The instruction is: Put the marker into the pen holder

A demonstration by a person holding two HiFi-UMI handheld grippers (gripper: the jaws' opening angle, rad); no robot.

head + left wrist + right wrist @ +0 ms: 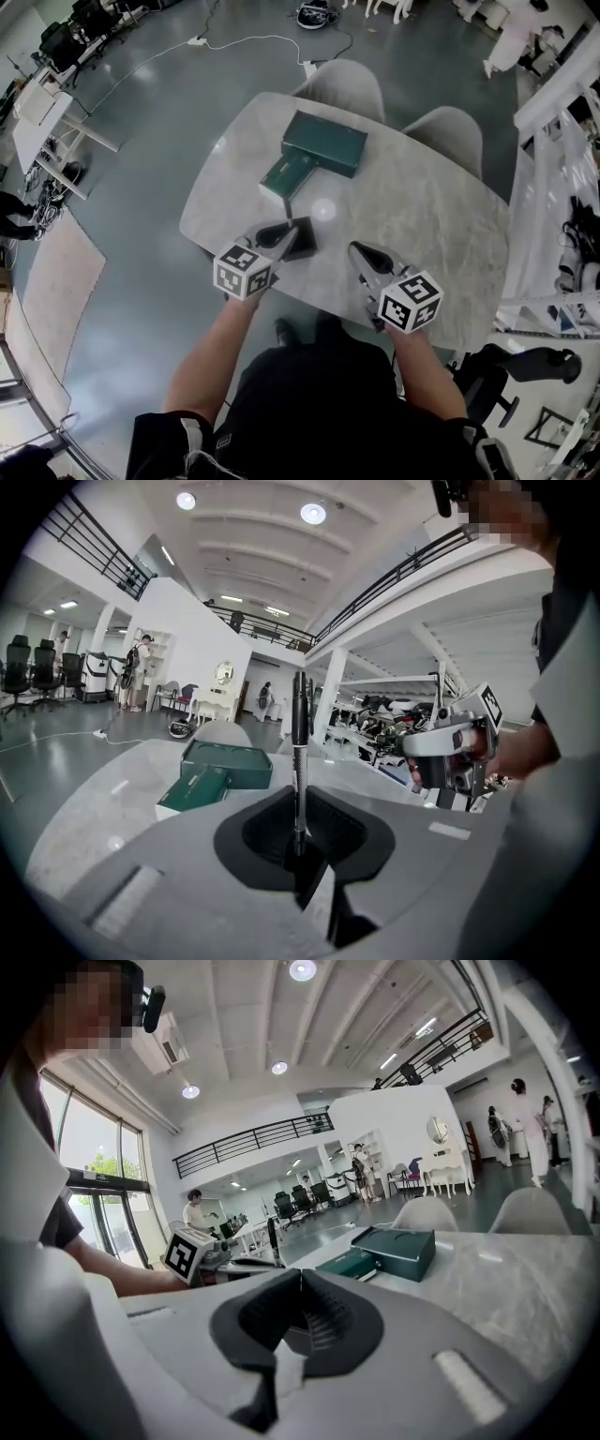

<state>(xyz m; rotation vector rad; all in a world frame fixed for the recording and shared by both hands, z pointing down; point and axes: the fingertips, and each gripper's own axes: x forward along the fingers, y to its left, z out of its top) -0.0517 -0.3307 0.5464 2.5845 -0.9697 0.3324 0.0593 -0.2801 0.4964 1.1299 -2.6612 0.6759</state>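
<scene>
A marker (299, 752) with a black cap and a pale barrel stands upright between the jaws of my left gripper (298, 850), which is shut on its lower end. In the head view the left gripper (281, 232) hovers at the table's near edge, its tip right over a black square pen holder (304, 240). The right gripper view shows the marker (273, 1237) sticking up from the left gripper (230, 1261). My right gripper (357, 250) hangs to the right of the holder, jaws shut with nothing between them (298, 1274).
On the marble table (422, 216) lie a large dark green box (325, 142) and a smaller green box (288, 175) beyond the holder. Two grey chairs (349, 86) stand at the far side. People stand further off in the hall.
</scene>
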